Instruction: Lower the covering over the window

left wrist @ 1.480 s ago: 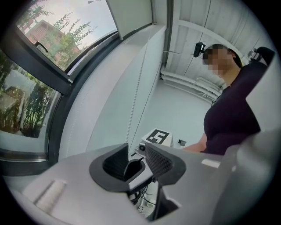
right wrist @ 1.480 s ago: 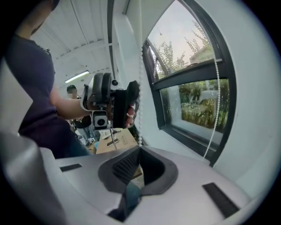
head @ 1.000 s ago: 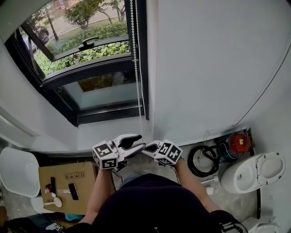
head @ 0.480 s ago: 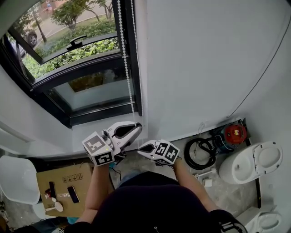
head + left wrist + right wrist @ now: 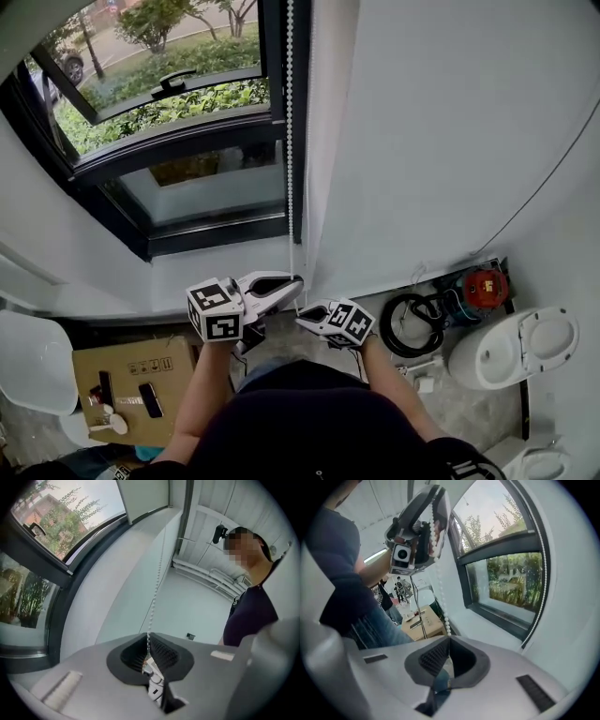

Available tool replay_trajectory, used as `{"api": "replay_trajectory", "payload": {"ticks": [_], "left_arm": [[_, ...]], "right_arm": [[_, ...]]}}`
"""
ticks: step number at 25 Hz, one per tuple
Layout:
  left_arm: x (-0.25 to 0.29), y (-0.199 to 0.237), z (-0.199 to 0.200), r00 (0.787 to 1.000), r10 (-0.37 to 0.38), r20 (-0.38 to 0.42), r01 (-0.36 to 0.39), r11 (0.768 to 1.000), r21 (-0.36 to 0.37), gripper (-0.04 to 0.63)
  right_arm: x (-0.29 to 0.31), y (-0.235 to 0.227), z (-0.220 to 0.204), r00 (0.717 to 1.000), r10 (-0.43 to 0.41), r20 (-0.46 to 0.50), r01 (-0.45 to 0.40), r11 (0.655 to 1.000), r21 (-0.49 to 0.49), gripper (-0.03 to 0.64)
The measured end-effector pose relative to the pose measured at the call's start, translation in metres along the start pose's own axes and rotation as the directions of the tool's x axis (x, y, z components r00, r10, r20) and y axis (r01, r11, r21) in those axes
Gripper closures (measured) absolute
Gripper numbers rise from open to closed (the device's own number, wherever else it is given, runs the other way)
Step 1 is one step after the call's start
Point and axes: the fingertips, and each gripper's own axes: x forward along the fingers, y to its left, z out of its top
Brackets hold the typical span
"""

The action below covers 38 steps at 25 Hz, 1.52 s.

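**Both claws on the bead chain, left above right**

My left claw has just been closing and now pinches the bead chain between its pads. My right claw is clamped tight on the same strand a little lower. In its view the beads drop from the left claw straight into its tips.

From the claws the chain runs straight up, its long axis vertical, along the dark right-hand frame of the window. The left claw is the higher and so the nearer to the blind. I judge the next pull is its to make, straight down along the chain, once the right claw lets go.

The blind itself lies above what the head view takes in. A pale panel at the top of the left claw view may be its lower edge, but I cannot be sure. The glass is uncovered wherever I see it.

The cardboard box on the floor carries printed marks too small to read.
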Motion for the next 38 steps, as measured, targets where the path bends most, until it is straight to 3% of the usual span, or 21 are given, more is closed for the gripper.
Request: {"api": "replay_trajectory", "payload": {"ticks": [6,13,17,20,25,32,38], "left_arm": [[-0.002,0.019,-0.023,0.999,0.002,-0.046,-0.004,0.999,-0.042,0.574],[-0.003,0.026,-0.023,0.999,-0.048,-0.009,0.047,0.997,-0.063,0.574],[-0.002,0.029,-0.047,0.995,-0.051,-0.087,0.045,0.997,-0.070,0.574],[-0.005,0.029,-0.060,0.994,-0.053,-0.090,0.044,0.994,-0.101,0.574],[-0.006,0.035,-0.087,0.990,-0.048,-0.132,0.032,0.992,-0.122,0.574],[-0.009,0.038,-0.106,0.992,-0.046,-0.116,0.027,0.986,-0.166,0.574],[-0.010,0.042,-0.104,0.993,-0.041,-0.109,0.024,0.988,-0.154,0.574]], "right_arm": [[0.022,-0.004,-0.015,0.998,0.006,-0.070,-0.004,0.999,0.032,0.603],[0.029,-0.009,-0.013,0.995,-0.004,-0.096,0.008,0.999,0.045,0.603],[0.029,-0.011,-0.022,0.991,-0.026,-0.130,0.031,0.999,0.034,0.603],[0.024,-0.008,-0.024,0.993,-0.023,-0.114,0.030,0.997,0.065,0.600],[0.006,-0.005,-0.026,0.994,-0.055,-0.096,0.064,0.994,0.090,0.525],[-0.036,-0.002,0.001,0.988,-0.154,0.025,0.151,0.984,0.098,0.525],[-0.087,-0.006,0.053,0.949,-0.254,0.189,0.243,0.967,0.076,0.525]]}}
